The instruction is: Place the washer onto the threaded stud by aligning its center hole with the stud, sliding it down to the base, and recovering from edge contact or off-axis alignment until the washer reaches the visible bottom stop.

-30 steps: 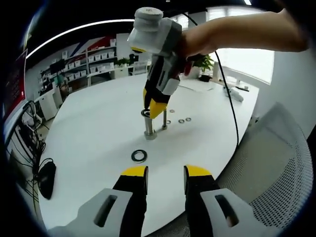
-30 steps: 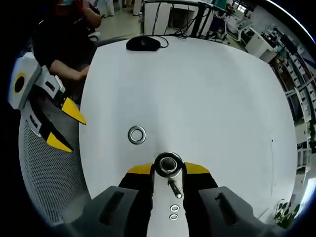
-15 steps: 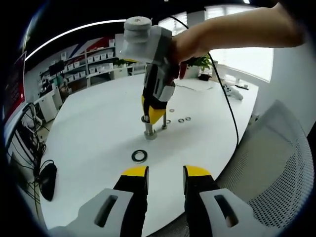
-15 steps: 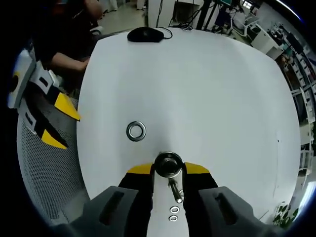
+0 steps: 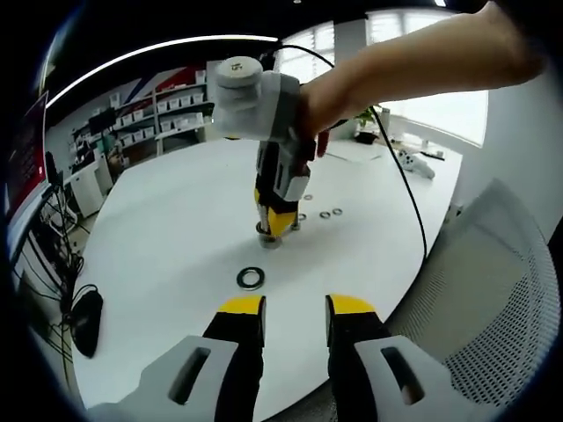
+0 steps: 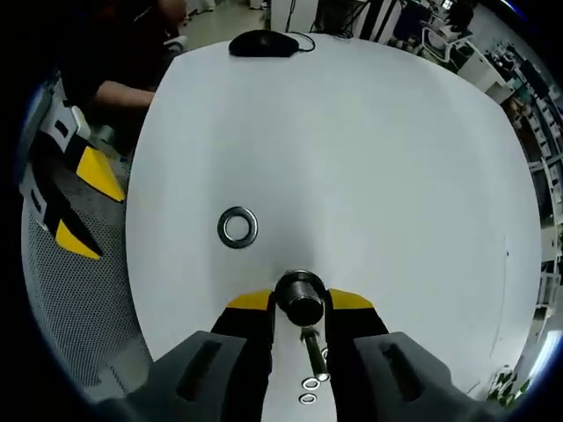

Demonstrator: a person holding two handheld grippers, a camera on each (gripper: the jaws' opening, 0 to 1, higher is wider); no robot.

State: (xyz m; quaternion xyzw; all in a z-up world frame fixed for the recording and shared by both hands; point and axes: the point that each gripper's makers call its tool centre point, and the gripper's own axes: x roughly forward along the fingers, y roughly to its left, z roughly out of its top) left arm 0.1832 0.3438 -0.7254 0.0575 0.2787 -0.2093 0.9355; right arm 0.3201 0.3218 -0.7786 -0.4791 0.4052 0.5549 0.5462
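In the left gripper view, a hand holds my right gripper (image 5: pixel 276 220) pointing down over the threaded stud (image 5: pixel 265 235), low near its base on the white table (image 5: pixel 167 220). In the right gripper view, the washer (image 6: pixel 301 287) sits between the yellow tips of my right gripper (image 6: pixel 301 301), ringed around the stud's dark top (image 6: pixel 303 308). The jaws are shut on the washer's edge. My left gripper (image 5: pixel 296 308) hovers over the near table edge, open with nothing between its fingers; it also appears as the left gripper (image 6: pixel 70 202) off the table's side.
A loose large washer (image 5: pixel 251 279) (image 6: pixel 237 227) lies on the table near the stud. A thinner stud (image 6: pixel 314 352) and small washers (image 5: pixel 325 214) (image 6: pixel 309 384) lie behind it. A black mouse (image 6: pixel 264 44) and a mesh chair (image 5: pixel 493 299) are at the table's edges.
My right gripper has gone down along the stud with the washer, so less of the stud shows below its tips. The left gripper has hardly moved.
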